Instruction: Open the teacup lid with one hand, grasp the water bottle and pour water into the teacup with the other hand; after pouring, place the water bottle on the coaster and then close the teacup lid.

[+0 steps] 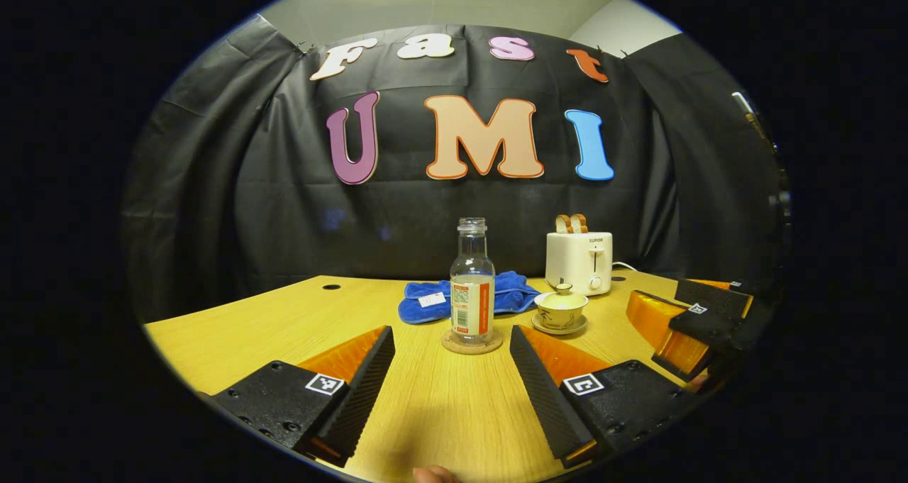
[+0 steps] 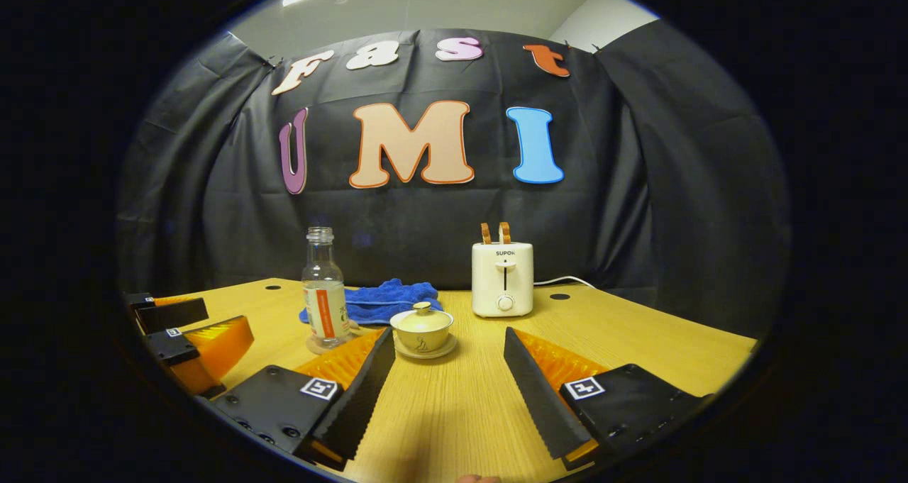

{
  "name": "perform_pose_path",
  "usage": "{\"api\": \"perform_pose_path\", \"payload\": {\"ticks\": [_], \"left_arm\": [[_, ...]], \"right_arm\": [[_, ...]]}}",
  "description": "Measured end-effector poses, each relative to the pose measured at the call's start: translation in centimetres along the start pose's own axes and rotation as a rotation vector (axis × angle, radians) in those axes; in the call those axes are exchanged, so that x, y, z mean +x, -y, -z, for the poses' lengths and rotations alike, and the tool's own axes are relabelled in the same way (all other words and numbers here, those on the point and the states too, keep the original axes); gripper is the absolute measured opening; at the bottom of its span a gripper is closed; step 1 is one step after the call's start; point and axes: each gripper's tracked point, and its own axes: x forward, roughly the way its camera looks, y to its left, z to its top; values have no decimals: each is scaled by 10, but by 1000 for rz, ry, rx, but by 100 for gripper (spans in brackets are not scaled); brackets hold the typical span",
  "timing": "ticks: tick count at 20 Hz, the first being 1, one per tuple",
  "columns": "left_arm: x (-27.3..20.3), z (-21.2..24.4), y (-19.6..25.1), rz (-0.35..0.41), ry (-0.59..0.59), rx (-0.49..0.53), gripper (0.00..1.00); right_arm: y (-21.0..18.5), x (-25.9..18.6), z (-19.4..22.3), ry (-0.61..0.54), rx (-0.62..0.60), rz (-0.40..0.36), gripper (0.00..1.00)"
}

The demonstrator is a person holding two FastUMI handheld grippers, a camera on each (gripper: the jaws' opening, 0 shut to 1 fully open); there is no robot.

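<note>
A clear water bottle [image 1: 472,284] without a cap, with an orange and white label, stands upright on a round cork coaster [image 1: 472,344]. Just right of it sits a pale yellow teacup [image 1: 560,310] on a saucer, its lid [image 1: 563,293] on. My left gripper [image 1: 452,359] is open, its fingers framing the bottle from in front, well short of it. In the right gripper view the lidded teacup [image 2: 423,330] sits ahead, slightly left of centre, with the bottle [image 2: 324,293] further left. My right gripper [image 2: 448,359] is open and holds nothing.
A blue cloth [image 1: 454,296] lies behind the bottle. A white toaster [image 1: 579,262] with two slices in it stands at the back of the wooden table [image 1: 248,327], its cord trailing right. The right gripper [image 1: 699,316] shows at the left gripper view's right edge, the left gripper [image 2: 188,337] at the right gripper view's left edge.
</note>
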Motion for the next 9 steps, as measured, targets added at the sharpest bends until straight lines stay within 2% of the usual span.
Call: {"api": "perform_pose_path", "payload": {"ticks": [3, 4, 6, 9], "left_arm": [[-23, 0, 15, 8, -2, 0, 95], [-28, -1, 19, 8, 4, 2, 95], [-33, -1, 24, 8, 1, 2, 95], [-39, -5, 27, 3, 20, 3, 95]], "right_arm": [[-3, -27, 1, -5, -1, -11, 97], [-2, -39, -2, -1, 2, -6, 100], [-5, -47, -1, -2, 1, -16, 96], [-11, -49, -1, -2, -2, -30, 97]]}}
